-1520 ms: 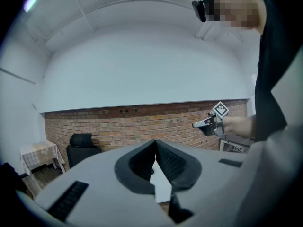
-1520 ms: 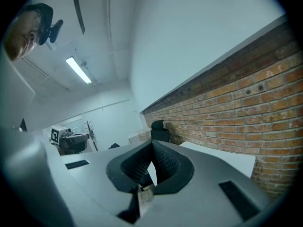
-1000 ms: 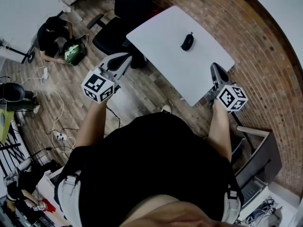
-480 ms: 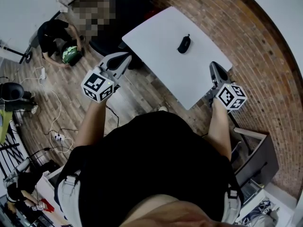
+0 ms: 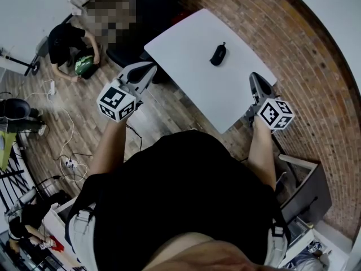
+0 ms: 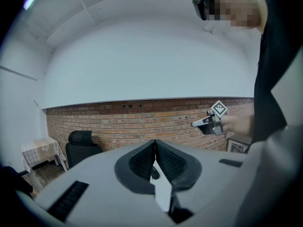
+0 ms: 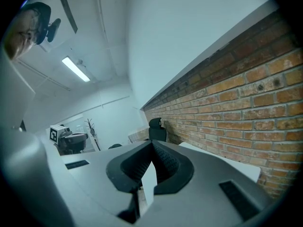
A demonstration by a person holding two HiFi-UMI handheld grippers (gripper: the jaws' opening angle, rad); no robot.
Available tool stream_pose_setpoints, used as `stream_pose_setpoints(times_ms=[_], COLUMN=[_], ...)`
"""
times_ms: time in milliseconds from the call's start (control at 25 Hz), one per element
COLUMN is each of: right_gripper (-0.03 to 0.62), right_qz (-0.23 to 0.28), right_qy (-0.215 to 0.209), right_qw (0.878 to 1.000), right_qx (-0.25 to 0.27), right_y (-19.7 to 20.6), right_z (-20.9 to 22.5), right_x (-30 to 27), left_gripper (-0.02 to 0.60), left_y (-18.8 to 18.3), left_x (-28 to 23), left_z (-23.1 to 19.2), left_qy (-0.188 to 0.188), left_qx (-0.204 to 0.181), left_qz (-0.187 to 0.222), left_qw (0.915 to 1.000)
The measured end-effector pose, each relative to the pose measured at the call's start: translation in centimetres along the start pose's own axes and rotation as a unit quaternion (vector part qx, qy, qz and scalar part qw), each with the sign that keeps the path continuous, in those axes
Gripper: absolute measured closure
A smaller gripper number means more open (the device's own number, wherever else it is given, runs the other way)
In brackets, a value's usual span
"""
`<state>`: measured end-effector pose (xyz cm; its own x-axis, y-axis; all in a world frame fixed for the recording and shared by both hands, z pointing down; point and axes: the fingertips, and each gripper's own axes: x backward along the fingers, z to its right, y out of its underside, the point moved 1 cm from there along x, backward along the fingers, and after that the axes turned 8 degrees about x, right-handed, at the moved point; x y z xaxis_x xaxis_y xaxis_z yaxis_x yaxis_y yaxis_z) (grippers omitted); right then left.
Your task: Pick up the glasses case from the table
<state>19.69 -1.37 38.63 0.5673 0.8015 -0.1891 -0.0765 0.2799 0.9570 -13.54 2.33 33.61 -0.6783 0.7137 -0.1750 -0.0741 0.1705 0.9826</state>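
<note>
**Case untouched, both grippers short of the table**

The glasses case [image 5: 218, 55] lies by itself on the white table [image 5: 186, 44], a small dark oval in the upper middle of the head view, towards the far side of the tabletop and close to the brick wall [image 5: 321, 89]. Nothing touches it, and nothing else sits on the table that I can make out.

The person stands at the near corner of the table with a gripper in each hand, held out in front and roughly level. The left gripper [image 5: 148, 69] is over the wooden floor, just off the table's left edge in the frame. Its fingers are pressed together at the tips and pinch nothing. The right gripper [image 5: 255, 79] hangs at the table's lower right edge, and its fingers are likewise closed tight on nothing. Each is well apart from the case.

So, as I judge it, the pick-up has not really begun: this is the approach. Everything that counts is left to do. One gripper must reach across the tabletop to the case, part its fingers, settle them either side of the case, close, and lift it clear.

In the upper left of the head view another person crouches on the floor beside a black office chair [image 5: 148, 7], well clear of the work.
</note>
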Motion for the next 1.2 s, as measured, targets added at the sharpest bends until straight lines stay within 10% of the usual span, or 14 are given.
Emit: stream_pose_setpoints(times_ms=[1200], right_gripper=[0.579], right_qz=[0.005], right_qy=[-0.028], right_qw=[1.0], right_qx=[-0.004], right_y=[-0.7], right_z=[7.5], right_x=[-2.0], left_gripper=[0.571], left_y=[-0.2], left_x=[-7.9], left_z=[1.5], left_qy=[-0.008], left_qx=[-0.012], left_qz=[-0.02], left_qw=[0.9997])
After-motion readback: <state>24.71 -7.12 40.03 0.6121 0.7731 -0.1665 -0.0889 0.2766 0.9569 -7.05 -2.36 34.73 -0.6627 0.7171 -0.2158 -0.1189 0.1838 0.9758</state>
